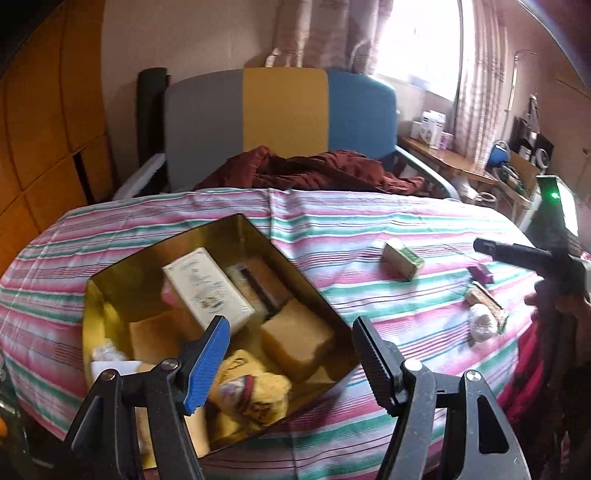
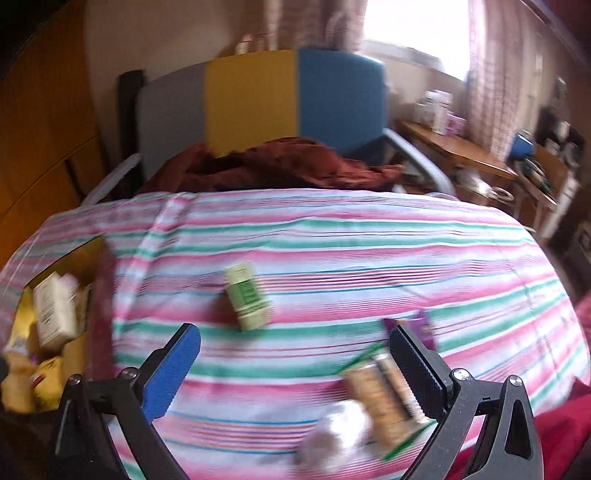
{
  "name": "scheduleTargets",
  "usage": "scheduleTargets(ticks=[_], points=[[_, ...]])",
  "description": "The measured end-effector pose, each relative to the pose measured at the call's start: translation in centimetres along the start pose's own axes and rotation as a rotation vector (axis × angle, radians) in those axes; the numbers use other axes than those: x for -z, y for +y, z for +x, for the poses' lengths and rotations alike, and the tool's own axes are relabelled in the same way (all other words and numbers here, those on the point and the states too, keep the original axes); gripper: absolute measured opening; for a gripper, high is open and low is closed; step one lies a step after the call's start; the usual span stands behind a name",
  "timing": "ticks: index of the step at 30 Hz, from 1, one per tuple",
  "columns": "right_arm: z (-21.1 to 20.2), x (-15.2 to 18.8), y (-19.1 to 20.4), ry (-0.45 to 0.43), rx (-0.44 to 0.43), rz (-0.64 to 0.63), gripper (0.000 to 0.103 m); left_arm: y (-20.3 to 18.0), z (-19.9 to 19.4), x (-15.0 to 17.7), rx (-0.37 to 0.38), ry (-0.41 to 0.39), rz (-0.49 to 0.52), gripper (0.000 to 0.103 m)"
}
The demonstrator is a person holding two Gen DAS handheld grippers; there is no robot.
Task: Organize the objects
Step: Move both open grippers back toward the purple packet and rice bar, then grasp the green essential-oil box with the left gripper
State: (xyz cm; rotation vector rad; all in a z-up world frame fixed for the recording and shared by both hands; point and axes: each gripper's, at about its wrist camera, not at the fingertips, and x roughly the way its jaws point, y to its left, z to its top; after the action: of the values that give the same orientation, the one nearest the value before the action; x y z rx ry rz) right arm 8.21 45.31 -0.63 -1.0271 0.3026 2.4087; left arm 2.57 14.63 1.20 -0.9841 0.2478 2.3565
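The striped bed (image 2: 332, 236) carries everything. My gold box (image 1: 110, 291) sits at its left side, holding a white carton (image 1: 207, 288) and yellow blocks. My left hand-held gripper (image 1: 291, 354) hangs open over it. My right hand-held gripper (image 2: 295, 365) gapes empty above the sheet, just beside a cracker packet (image 2: 380, 398); a green carton (image 2: 247, 295) lies farther off.

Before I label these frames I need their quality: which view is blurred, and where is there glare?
Left wrist view: mostly sharp, the gold box and green carton crisp; window blown out white. Right wrist view: motion-smeared throughout, the green carton and cracker pack streaked; window overexposed too. Both show fisheye bending.
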Motion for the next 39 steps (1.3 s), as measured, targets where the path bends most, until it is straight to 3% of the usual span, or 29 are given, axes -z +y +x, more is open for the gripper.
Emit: scheduleTargets(ticks=[5,8,13,28,39], points=[[1.4,0.0,-6.8,-0.006,0.086,0.202,0.103,-1.7,0.9,-0.4,0.057,0.029,0.027,0.07],[1.6,1.0,-11.6,-0.002,0.033,0.476,0.103,-3.1,1.7,-0.7,0.07,0.046,0.055,0.07],[0.2,1.5,-14.3,-0.07,0.048,0.609,0.103,-5.3,3.2,-1.0,0.091,0.086,0.097,0.07],[2.6,2.3,-14.0,0.048,-0.06,0.628,0.103,-10.9,8.2,-2.8,0.177,0.18,0.15,0.07],[3.3,2.2,-13.9,0.069,-0.108,0.64,0.103,-12.1,13.5,-5.6,0.215,0.278,0.037,0.07]])
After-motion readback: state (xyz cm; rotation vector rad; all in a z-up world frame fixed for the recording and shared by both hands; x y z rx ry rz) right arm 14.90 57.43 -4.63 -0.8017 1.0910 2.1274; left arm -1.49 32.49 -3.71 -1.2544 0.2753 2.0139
